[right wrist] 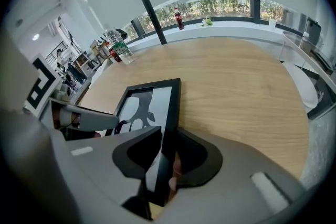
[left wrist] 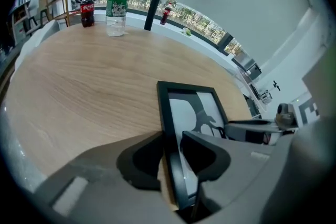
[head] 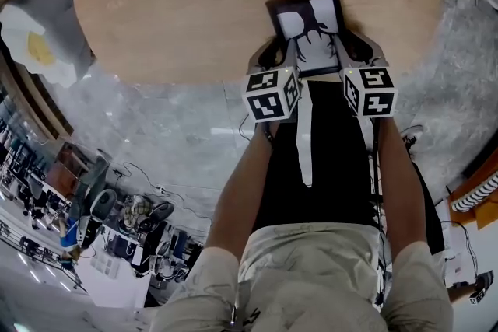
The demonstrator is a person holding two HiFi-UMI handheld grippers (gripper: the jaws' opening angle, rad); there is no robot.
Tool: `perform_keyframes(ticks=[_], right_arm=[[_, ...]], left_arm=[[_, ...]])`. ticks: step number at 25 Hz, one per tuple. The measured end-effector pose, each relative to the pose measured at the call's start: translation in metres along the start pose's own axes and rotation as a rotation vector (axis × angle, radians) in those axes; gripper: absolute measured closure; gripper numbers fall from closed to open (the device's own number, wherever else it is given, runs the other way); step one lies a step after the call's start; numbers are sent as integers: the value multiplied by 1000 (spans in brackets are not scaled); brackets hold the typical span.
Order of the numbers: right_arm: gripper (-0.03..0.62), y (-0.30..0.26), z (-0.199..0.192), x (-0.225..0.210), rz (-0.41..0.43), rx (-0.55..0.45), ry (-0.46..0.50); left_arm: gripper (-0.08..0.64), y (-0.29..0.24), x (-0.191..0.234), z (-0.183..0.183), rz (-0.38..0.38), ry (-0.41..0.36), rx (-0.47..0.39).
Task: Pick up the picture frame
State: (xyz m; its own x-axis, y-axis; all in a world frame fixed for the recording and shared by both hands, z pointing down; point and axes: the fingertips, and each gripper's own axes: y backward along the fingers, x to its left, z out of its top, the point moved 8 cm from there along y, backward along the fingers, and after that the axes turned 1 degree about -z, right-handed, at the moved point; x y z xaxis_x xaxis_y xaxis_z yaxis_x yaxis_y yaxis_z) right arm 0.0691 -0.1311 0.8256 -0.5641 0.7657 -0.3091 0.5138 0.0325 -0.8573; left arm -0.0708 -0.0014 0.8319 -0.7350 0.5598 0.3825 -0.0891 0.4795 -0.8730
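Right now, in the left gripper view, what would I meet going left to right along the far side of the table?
cola bottle → water bottle → second cola bottle, which stands on the window ledge behind the table

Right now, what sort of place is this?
Probably an office or lab: a round wooden table beside a band of windows, a water bottle on it, cluttered gear and cables on the floor.
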Motion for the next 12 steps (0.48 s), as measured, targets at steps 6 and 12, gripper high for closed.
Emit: perform_keyframes(ticks=[6,12], right_arm=[[515,2,1,1,-17,1,4],[518,12,6,4,-35,-27,4]], left_arm=[[460,4,2,5,-9,-30,4],[468,15,-3,12,-13,-57,-25]])
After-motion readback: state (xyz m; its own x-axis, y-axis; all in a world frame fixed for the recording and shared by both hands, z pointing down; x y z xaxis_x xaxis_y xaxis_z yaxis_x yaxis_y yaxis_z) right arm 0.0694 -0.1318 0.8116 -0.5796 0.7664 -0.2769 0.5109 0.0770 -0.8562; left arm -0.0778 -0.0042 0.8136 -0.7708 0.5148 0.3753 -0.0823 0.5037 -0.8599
